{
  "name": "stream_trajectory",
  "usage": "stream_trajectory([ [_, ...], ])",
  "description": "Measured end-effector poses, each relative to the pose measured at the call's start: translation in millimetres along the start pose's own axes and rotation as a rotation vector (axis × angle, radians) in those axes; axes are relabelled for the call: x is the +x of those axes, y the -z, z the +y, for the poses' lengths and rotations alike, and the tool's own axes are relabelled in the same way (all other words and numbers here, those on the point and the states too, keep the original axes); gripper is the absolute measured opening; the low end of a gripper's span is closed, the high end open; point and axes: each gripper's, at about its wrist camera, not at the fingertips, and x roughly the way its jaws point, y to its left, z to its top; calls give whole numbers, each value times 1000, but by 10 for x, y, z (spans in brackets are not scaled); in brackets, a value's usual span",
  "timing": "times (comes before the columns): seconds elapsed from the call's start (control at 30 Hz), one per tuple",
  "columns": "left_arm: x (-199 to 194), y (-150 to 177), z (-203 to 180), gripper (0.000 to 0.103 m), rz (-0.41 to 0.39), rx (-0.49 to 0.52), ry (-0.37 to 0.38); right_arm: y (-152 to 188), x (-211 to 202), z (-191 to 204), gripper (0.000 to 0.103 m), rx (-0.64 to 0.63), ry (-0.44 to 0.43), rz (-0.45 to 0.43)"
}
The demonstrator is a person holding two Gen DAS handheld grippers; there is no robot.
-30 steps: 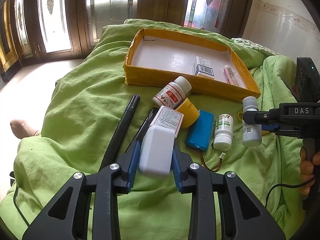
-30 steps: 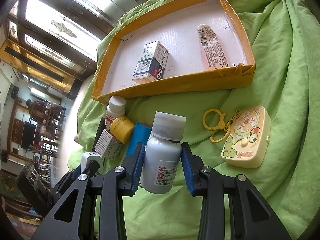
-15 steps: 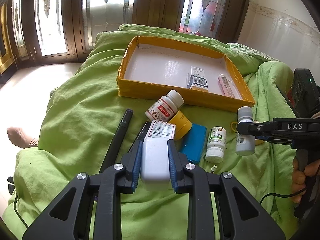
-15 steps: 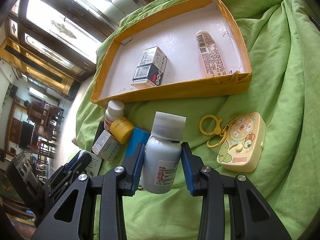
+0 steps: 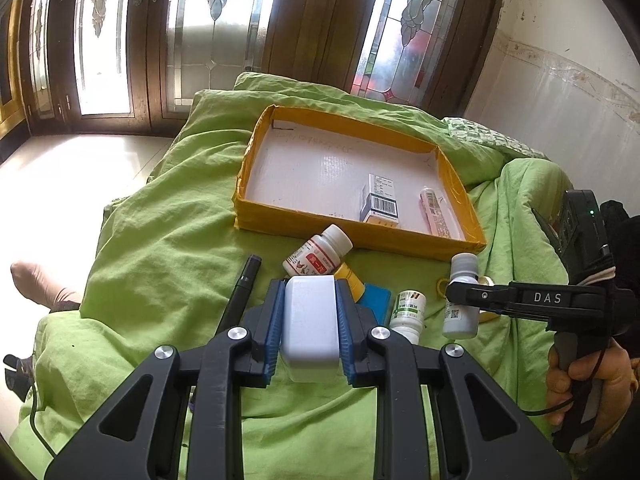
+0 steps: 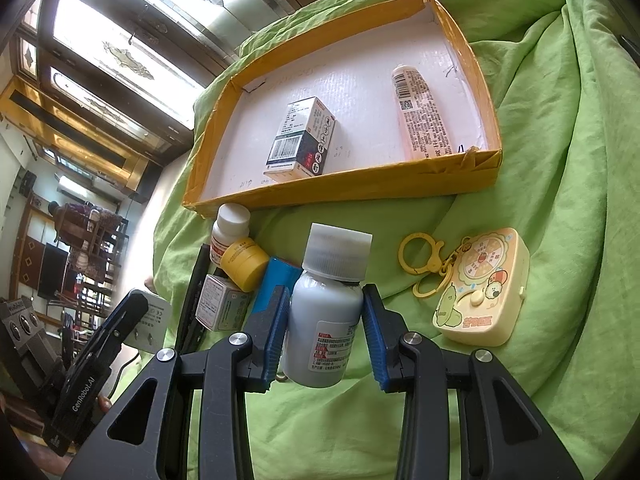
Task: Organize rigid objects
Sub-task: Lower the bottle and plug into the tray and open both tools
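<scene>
Gripping a white rectangular block (image 5: 309, 330) between its blue pads, the left claw (image 5: 309, 332) has just closed further on it and holds it above the green bedspread (image 5: 160, 248), in front of the loose clutter. The right claw (image 6: 325, 332) is clamped on a grey-white bottle with a white cap (image 6: 328, 308), upright and held over the bedspread; in the left wrist view the same bottle (image 5: 462, 296) shows at the right, with a person's hand (image 5: 580, 380) around that claw's handle. Beyond both claws lies a shallow yellow-walled tray (image 5: 352, 236) with a white floor, holding a small barcoded carton (image 6: 302, 140) and a pink tube (image 6: 420, 116) lying apart from each other. On the bedspread just before the tray's near wall lie a white bottle with a red label (image 5: 318, 256) on its side, a yellow jar (image 6: 244, 264), a blue pack (image 6: 276, 284), a small printed box (image 6: 220, 300), a green-labelled bottle (image 5: 408, 312) and a black pen (image 5: 242, 292). A pale yellow cartoon keychain case (image 6: 480, 292) with a yellow clasp lies to the right of the held bottle, well clear of the tray.
</scene>
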Motion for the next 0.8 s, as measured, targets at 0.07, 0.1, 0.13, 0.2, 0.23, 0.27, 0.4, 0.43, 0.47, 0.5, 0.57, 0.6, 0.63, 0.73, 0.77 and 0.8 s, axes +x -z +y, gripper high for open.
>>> stream_trajectory([
  [0.07, 13, -23, -5, 22, -2, 4, -5, -14, -24, 5, 33, -3, 7, -12],
  [0.1, 18, -31, -3, 22, -2, 3, -5, -19, -37, 3, 33, -5, 12, -18],
  [0.13, 24, -37, -2, 22, -2, 2, -4, -29, -44, 2, 33, -5, 16, -23],
  [0.2, 43, -51, 1, 22, 1, 0, -1, -48, -48, -5, 33, -1, 18, -28],
  [0.23, 56, -59, -2, 22, 2, 2, -2, -56, -45, -9, 33, 2, 17, -28],
  [0.27, 73, -71, -10, 22, 5, 6, -4, -64, -43, -14, 33, 3, 18, -29],
  [0.4, 121, -156, -33, 22, 5, 15, -6, -98, -64, -13, 33, -3, 29, -45],
  [0.43, 132, -186, -35, 22, 3, 13, -3, -109, -75, -10, 33, -5, 33, -53],
  [0.47, 143, -216, -36, 22, 2, 10, 1, -117, -89, -11, 33, -7, 38, -59],
  [0.5, 154, -248, -38, 22, 0, 7, 5, -130, -103, -18, 33, -7, 41, -64],
  [0.57, 179, -310, -52, 22, -5, 7, 9, -149, -106, -24, 33, -4, 43, -68],
  [0.6, 192, -337, -59, 22, -7, 9, 10, -156, -106, -30, 33, -1, 42, -69],
  [0.63, 204, -361, -73, 22, -9, 14, 11, -163, -104, -37, 33, 1, 42, -69],
  [0.73, 244, -426, -115, 22, -11, 32, 10, -182, -111, -44, 33, 1, 41, -69],
  [0.77, 262, -445, -129, 22, -11, 40, 7, -199, -112, -41, 33, 0, 40, -68],
  [0.8, 276, -463, -134, 22, -11, 48, 4, -224, -117, -34, 33, -2, 41, -68],
])
